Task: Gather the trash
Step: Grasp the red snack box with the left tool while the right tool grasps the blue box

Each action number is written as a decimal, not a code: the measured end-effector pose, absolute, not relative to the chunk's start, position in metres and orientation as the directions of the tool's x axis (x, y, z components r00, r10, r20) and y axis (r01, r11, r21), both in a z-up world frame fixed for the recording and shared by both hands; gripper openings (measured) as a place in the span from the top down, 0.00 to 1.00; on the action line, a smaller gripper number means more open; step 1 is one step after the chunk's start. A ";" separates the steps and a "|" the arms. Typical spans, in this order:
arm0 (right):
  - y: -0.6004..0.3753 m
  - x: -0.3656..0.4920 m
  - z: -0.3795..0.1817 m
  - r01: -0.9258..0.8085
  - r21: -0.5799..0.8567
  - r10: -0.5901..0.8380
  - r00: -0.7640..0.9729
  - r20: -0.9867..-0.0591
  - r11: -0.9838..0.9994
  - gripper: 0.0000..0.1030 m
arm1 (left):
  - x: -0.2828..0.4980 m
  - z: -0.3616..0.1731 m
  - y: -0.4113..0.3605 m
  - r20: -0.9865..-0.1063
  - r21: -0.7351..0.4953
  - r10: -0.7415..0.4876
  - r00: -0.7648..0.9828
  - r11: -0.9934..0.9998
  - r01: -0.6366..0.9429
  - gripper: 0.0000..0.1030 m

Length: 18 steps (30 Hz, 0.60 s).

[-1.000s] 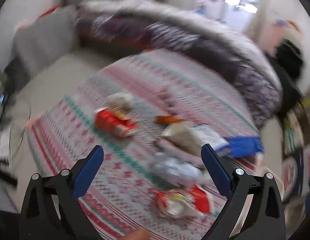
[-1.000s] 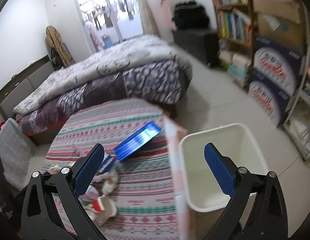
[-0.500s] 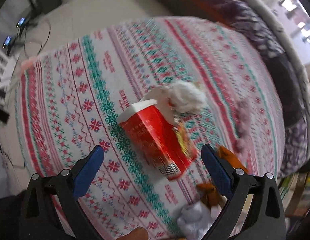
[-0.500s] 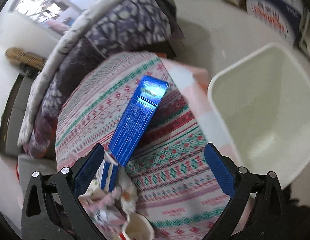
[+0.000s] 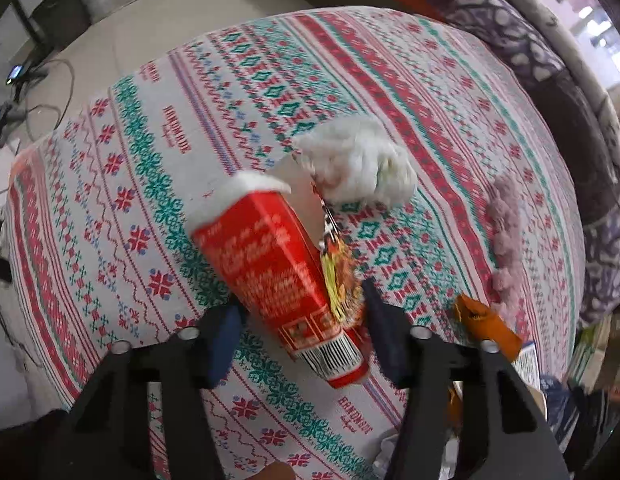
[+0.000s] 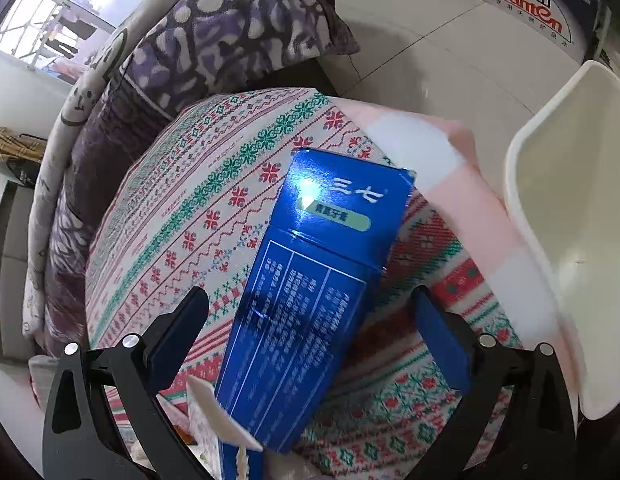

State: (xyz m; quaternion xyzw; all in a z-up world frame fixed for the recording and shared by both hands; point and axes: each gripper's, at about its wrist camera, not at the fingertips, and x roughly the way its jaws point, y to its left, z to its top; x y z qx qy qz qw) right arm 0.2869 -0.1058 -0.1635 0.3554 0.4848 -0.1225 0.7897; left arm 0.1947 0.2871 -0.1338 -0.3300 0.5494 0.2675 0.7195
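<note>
A red carton [image 5: 266, 264] with a white top lies on the patterned cloth [image 5: 238, 72]. My left gripper [image 5: 302, 304] points down over its lower end. The jaws are closing and the blue pads [image 5: 224, 340] meet the carton's two sides. A crumpled white tissue [image 5: 357, 164] rests against the carton's top. In the right wrist view a long blue box [image 6: 310, 280] lies on the same cloth. My right gripper [image 6: 310, 300] hangs over it, open, with its fingers well clear of the box's sides. A cream waste bin [image 6: 569, 240] stands on the floor at the right.
An orange wrapper [image 5: 485, 324] and a pink fluffy scrap [image 5: 505, 232] lie right of the carton. More paper litter [image 6: 214, 408] sits at the blue box's near end. A purple patterned quilt [image 6: 230, 32] borders the cloth. Printed boxes [image 6: 529, 4] stand behind the bin.
Both grippers came down closer to the cloth. The left jaws narrowed from wide apart onto the red carton. The blue box now lies between the right fingers, larger in view.
</note>
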 end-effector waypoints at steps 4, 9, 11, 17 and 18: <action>-0.093 0.295 -0.161 0.434 0.464 0.227 0.494 -0.839 0.772 0.49 | 0.203 -0.127 0.287 -0.958 -0.258 -0.083 0.274 0.669 -0.698 0.62; -0.075 0.294 -0.139 0.295 0.452 0.255 0.521 -0.814 0.842 0.58 | 0.206 -0.111 0.286 -0.935 -0.327 -0.134 0.328 0.682 -0.654 0.64; -0.069 0.289 -0.124 0.227 0.437 0.259 0.544 -0.798 0.870 0.65 | 0.201 -0.101 0.284 -0.928 -0.323 -0.111 0.355 0.712 -0.623 0.65; -0.062 0.268 -0.090 0.093 0.401 0.272 0.596 -0.756 0.911 0.74 | 0.180 -0.080 0.259 -0.897 -0.282 -0.022 0.442 0.798 -0.532 0.65; -0.062 0.264 -0.084 0.074 0.391 0.271 0.604 -0.750 0.917 0.75 | 0.181 -0.077 0.258 -0.890 -0.272 -0.008 0.455 0.812 -0.517 0.65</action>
